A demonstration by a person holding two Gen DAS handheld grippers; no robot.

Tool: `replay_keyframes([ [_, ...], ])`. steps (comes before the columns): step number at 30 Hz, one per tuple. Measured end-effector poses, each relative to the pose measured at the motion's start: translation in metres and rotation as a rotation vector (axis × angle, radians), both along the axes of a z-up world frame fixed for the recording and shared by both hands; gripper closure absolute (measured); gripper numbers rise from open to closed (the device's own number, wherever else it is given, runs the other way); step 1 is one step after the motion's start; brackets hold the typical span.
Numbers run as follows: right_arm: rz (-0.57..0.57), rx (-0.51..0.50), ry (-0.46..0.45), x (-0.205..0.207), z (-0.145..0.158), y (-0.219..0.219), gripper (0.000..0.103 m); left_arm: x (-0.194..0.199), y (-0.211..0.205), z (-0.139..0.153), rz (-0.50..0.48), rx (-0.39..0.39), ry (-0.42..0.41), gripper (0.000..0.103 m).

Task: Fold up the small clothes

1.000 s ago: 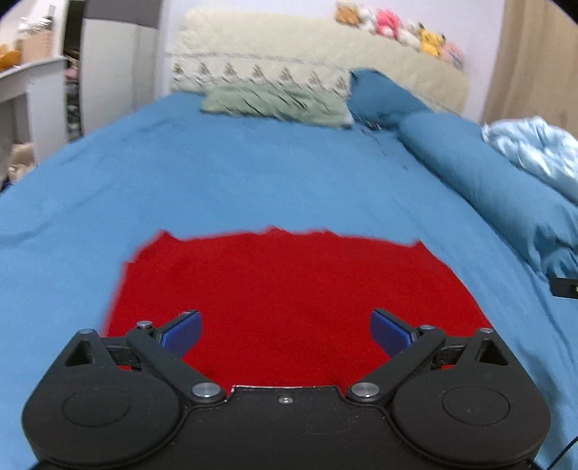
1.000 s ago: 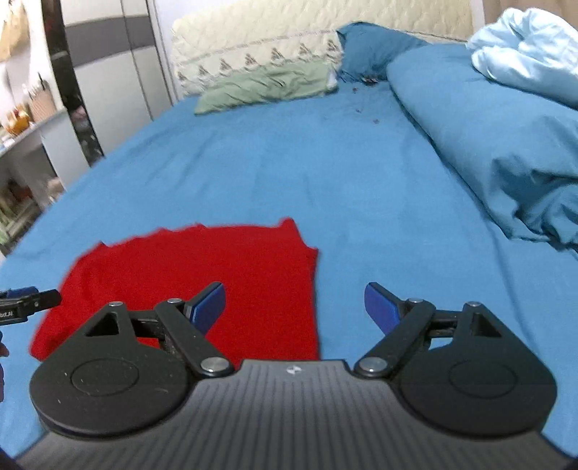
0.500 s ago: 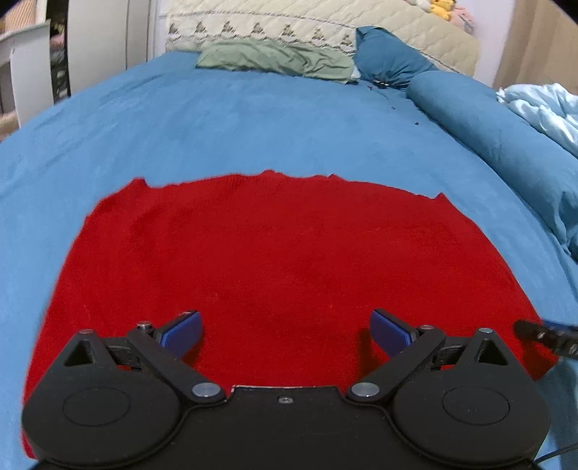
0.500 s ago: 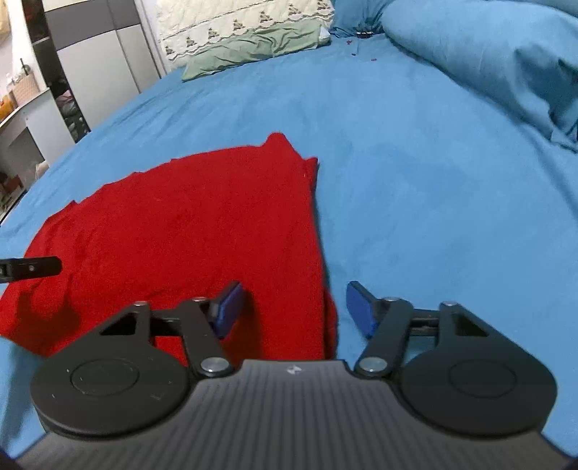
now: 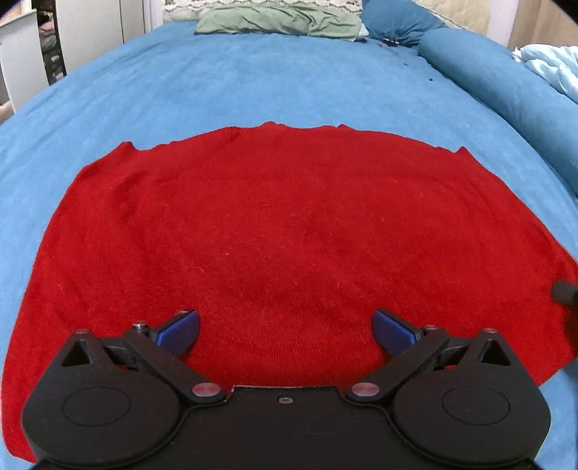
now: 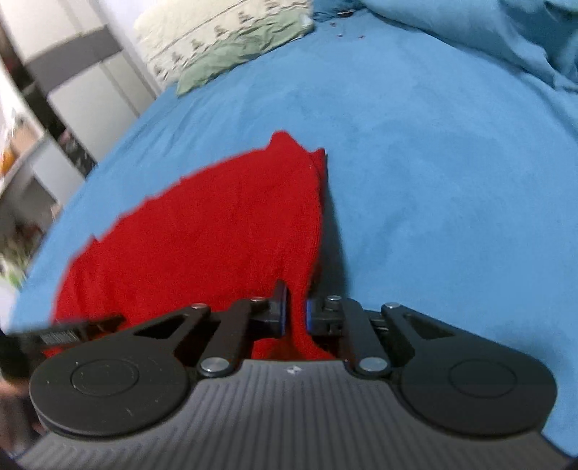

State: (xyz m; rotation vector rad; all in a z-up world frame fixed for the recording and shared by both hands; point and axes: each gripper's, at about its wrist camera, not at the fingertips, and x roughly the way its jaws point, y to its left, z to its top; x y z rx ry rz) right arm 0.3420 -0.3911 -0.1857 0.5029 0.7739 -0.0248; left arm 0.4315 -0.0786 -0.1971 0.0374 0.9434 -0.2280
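A red knit garment lies spread flat on the blue bedsheet. My left gripper is open, low over the garment's near edge, blue pads on either side of bare red cloth. In the right wrist view my right gripper is shut on the garment's near right edge, which is pinched up between the pads. The rest of the garment stretches away to the left. A tip of the right gripper shows at the left view's right edge.
A green pillow and a blue pillow lie at the headboard. A rolled blue duvet runs along the right side, with a pale blue blanket behind it. White furniture stands left of the bed.
Both grippers moved forward and down over the garment. My right gripper closed on the garment's right edge. My left gripper stayed open.
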Motion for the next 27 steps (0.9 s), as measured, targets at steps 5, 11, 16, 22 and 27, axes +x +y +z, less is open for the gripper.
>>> replay_keyframes([
  [5,0.002,0.183,-0.125,0.012,0.052,0.015,0.081,-0.01,0.03,0.025,0.029,-0.063,-0.042,0.0],
  [11,0.368,0.144,-0.286,0.052,0.121,0.135,0.081,-0.038,0.089,0.059,0.026,-0.018,-0.147,0.0],
  [16,0.728,0.059,-0.169,0.096,0.084,0.273,0.082,-0.073,0.133,0.048,0.049,-0.043,-0.13,0.0],
  [22,0.827,0.014,0.027,0.117,0.0,0.335,0.078,-0.099,0.148,0.026,0.024,-0.1,-0.11,0.0],
  [27,0.793,0.035,-0.084,0.106,0.029,0.303,0.019,-0.106,0.149,0.033,0.004,-0.176,-0.167,0.005],
])
